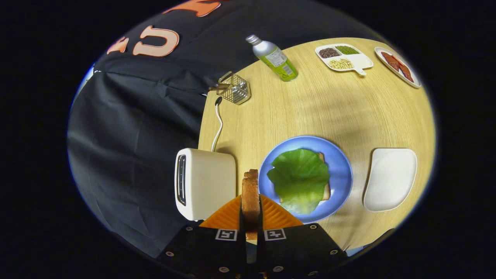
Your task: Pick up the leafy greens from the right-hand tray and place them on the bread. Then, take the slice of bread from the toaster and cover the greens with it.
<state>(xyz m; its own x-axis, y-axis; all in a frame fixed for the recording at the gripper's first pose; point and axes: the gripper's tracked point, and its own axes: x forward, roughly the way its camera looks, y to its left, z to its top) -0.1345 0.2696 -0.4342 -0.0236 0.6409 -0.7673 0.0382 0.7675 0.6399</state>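
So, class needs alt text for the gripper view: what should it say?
The gripper is shut on a slice of bread, held edge-up above a wooden table between a white toaster and a blue plate. On the plate, a lettuce leaf covers another slice; an empty white tray lies beyond.

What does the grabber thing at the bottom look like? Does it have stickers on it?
The gripper has two bright orange fingers with ridged, fan-like surfaces. Behind them sit black blocks with small round silver screws. Each block carries a little white square tag printed with a black pattern, one on either side.
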